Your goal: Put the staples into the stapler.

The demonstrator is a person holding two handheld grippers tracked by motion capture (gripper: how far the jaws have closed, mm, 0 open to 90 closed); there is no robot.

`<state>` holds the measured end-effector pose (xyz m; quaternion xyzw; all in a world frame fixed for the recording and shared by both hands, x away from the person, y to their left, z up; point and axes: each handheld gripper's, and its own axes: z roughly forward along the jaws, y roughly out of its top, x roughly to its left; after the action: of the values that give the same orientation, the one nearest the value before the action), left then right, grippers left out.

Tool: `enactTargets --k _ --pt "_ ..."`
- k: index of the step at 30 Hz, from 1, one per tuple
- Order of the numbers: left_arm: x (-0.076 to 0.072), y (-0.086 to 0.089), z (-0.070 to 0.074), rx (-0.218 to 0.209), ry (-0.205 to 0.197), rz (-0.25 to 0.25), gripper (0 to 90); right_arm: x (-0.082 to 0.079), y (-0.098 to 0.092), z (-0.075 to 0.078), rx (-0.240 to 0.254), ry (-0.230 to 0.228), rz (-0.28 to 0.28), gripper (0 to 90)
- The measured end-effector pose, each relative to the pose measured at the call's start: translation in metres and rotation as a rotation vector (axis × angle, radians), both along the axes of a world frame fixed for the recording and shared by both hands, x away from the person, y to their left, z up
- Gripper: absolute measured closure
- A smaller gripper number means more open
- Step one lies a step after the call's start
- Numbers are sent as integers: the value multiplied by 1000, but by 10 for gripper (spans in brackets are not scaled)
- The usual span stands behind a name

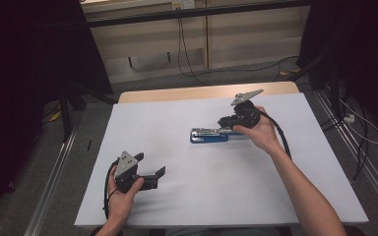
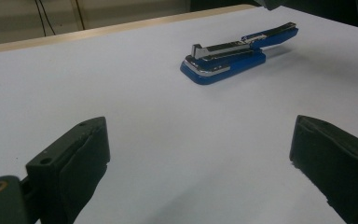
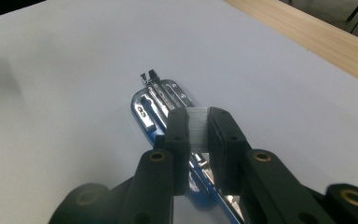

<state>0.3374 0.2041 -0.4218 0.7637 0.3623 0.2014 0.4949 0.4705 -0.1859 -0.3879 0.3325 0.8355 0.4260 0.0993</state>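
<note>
We risk spilling the strip of staples (image 3: 197, 126) if our right hand-held gripper (image 3: 197, 140) tilts or squeezes too hard over the open blue stapler (image 1: 211, 134), which lies mid-worktop (image 1: 177, 206). That hand-held gripper is nearly closed, clamping the strip between its pads. Our left hand-held gripper (image 2: 200, 154) hangs wide open, holding nothing, well apart from the stapler.

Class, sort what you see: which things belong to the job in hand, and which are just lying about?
In the job: blue stapler, opened out; strip of staples clamped in the right gripper; left gripper, open, waiting.

Lying about: white table sheet; floor cables.
</note>
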Motion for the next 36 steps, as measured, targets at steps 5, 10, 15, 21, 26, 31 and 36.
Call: enactTargets --k 5,10,15,21,26,31,36 --pt "0 0 0 0 2 -1 49 7 5 -3 2 5 -9 793" --pt "0 0 0 -3 2 0 49 12 12 -3 -4 7 -2 794" --pt "0 1 0 -5 1 1 49 16 21 -6 -23 16 17 794" --pt "1 1 -1 -5 -1 15 48 21 26 -10 -31 22 30 794" --pt "1 0 -1 -2 -1 10 48 23 36 -11 -55 26 73 793" --pt "1 0 -1 1 0 10 48 26 43 -13 -37 25 83 793" --pt "0 1 0 -1 -9 14 48 28 52 -16 -36 28 97 794"
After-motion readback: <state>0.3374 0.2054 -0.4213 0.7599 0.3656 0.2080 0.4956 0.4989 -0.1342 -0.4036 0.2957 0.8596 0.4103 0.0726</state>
